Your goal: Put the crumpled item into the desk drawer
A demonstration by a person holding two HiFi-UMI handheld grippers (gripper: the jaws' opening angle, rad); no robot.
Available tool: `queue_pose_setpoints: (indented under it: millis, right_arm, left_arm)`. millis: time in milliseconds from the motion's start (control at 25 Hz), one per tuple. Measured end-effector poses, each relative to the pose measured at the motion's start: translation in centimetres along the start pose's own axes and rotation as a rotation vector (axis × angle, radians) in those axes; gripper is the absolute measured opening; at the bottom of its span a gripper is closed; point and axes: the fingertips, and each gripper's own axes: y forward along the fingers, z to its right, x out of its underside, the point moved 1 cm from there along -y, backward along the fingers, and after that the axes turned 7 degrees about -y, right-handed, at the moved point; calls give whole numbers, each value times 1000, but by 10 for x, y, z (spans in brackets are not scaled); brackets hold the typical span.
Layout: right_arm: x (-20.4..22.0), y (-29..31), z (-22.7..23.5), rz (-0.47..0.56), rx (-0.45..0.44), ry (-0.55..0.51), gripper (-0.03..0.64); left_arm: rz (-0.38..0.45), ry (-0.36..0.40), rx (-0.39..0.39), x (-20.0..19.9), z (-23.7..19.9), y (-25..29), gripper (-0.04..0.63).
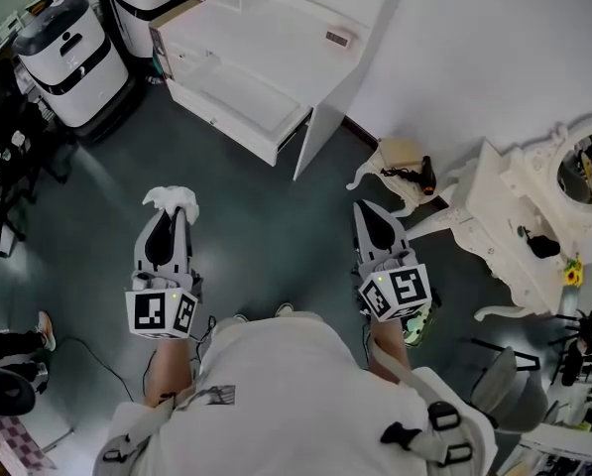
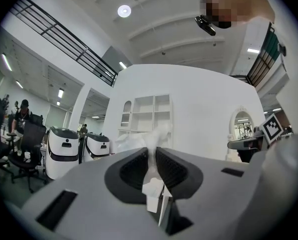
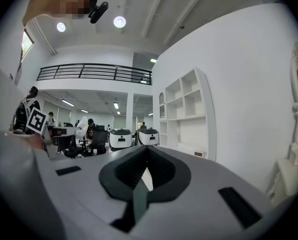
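The crumpled white item [image 1: 173, 197] sticks out past the tips of my left gripper [image 1: 176, 212], which is shut on it above the dark floor. In the left gripper view the crumpled white item [image 2: 152, 140] is pinched between the dark pads [image 2: 134, 168] of the left gripper [image 2: 151, 151]. The white desk's open drawer [image 1: 238, 104] lies ahead, a good way beyond both grippers. My right gripper [image 1: 368, 210] hangs level with the left one, shut with nothing in it. The right gripper [image 3: 148, 152] looks towards the white shelf unit [image 3: 187, 109].
Two white robot machines [image 1: 65, 56] stand at the back left by office chairs. A small white stool with a black hair dryer [image 1: 420, 174] and an ornate white vanity table [image 1: 519, 216] with a mirror stand to the right. Dark floor [image 1: 266, 226] lies between me and the desk.
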Motion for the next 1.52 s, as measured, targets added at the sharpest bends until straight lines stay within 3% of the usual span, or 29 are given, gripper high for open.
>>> queue_pose_setpoints:
  millis: [320, 640, 920, 1120, 1520]
  right_arm:
    - [10, 1, 46, 46, -73, 50, 9]
    - [31, 16, 50, 22, -118, 93, 9]
    - [40, 51, 59, -3, -125, 90, 9]
    - [43, 107, 78, -35, -121, 75, 9]
    - [26, 268, 89, -79, -114, 40, 9]
  left_arm:
    - [7, 13, -38, 5, 38, 27, 60]
    - [-20, 47, -82, 5, 33, 32, 60]
    - [-35, 11, -56, 25, 21, 81, 60]
    - [-30, -4, -33, 31, -3, 144, 60]
    - [-80, -65, 36, 44, -94, 289, 60]
